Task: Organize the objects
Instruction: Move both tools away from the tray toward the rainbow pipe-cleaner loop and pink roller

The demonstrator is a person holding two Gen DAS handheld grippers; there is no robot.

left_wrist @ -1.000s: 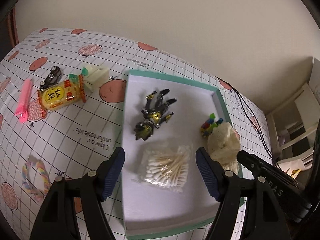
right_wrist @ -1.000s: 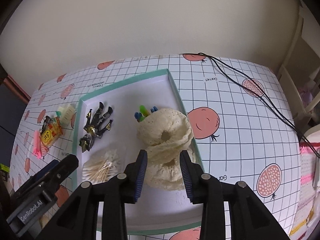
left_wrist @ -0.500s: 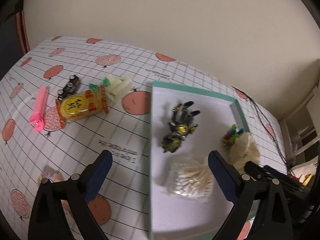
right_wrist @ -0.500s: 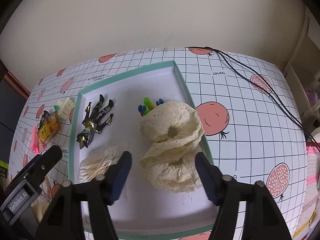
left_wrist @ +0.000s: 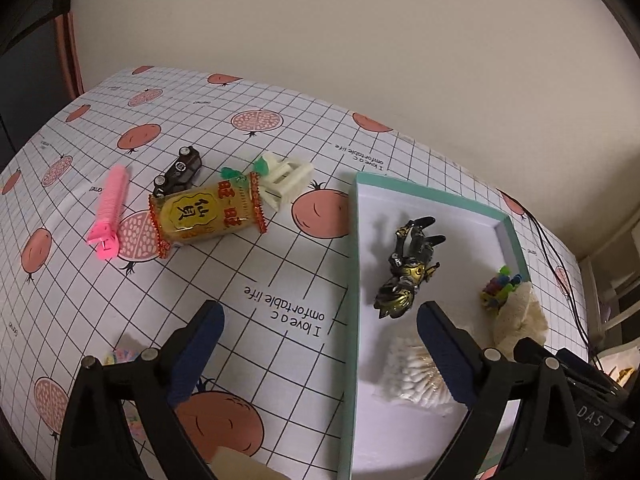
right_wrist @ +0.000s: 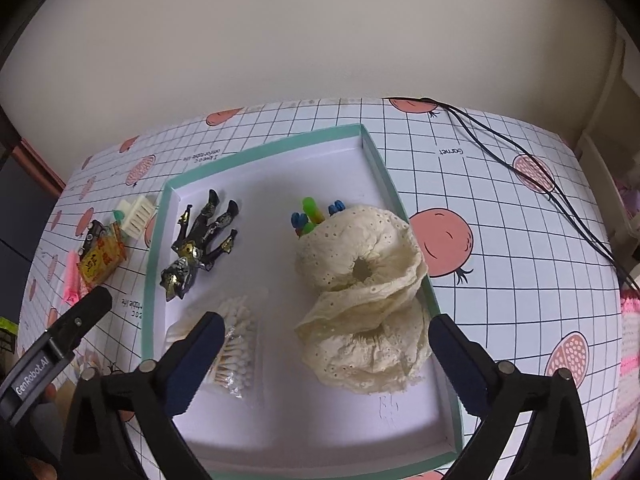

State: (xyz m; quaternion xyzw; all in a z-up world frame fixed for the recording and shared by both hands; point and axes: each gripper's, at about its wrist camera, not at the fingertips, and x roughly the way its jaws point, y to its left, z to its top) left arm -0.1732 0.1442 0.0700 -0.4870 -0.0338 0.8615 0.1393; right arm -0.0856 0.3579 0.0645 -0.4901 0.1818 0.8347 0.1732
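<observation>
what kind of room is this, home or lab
Most likely a home, perhaps a bedroom or living-room corner. A table wears a pomegranate-print tablecloth; small household things lie about, such as a snack packet and a pink hair roller; white shelving stands by a plain wall.

Both wrist views look down along open tongs at the worktop (left_wrist: 280,280), fairly near. Left sits leftward, right over the tray (right_wrist: 158,248); both share the tray.

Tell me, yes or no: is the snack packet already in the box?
No. The snack packet lies on the tablecloth left of the box, beside the toy car.
</observation>
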